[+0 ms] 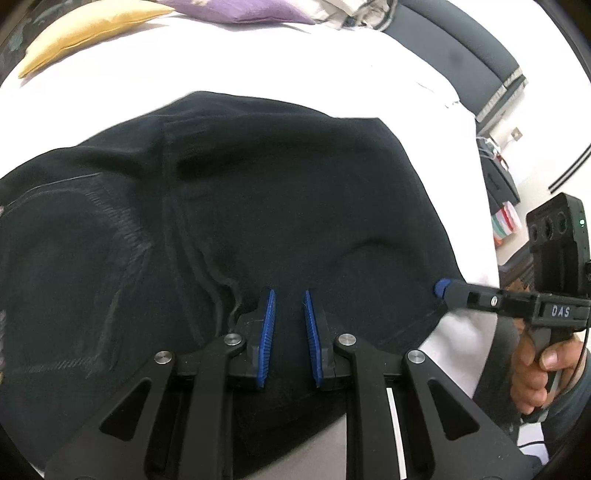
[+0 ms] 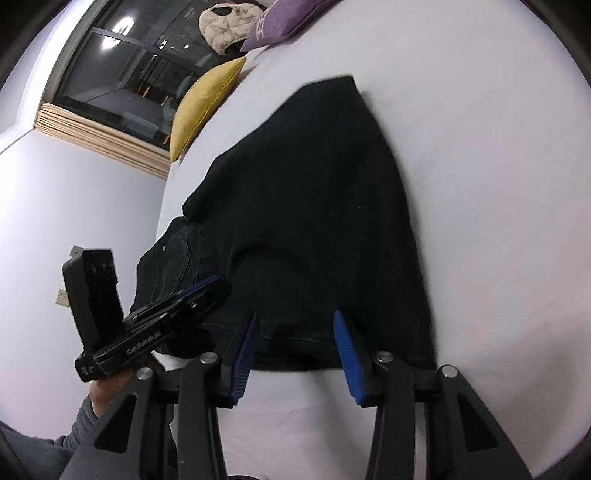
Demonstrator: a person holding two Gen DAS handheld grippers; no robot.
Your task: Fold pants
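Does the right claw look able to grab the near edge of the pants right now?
Probably yes: the right claw stands open with the hem of the black pants between its fingers, and nothing on the white bed blocks it.

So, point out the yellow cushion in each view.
Left wrist view: yellow cushion at top left, on the white bed's far edge.
Right wrist view: yellow cushion upper left of centre, below the window.
Shared landmark: the purple cushion lies next to it.
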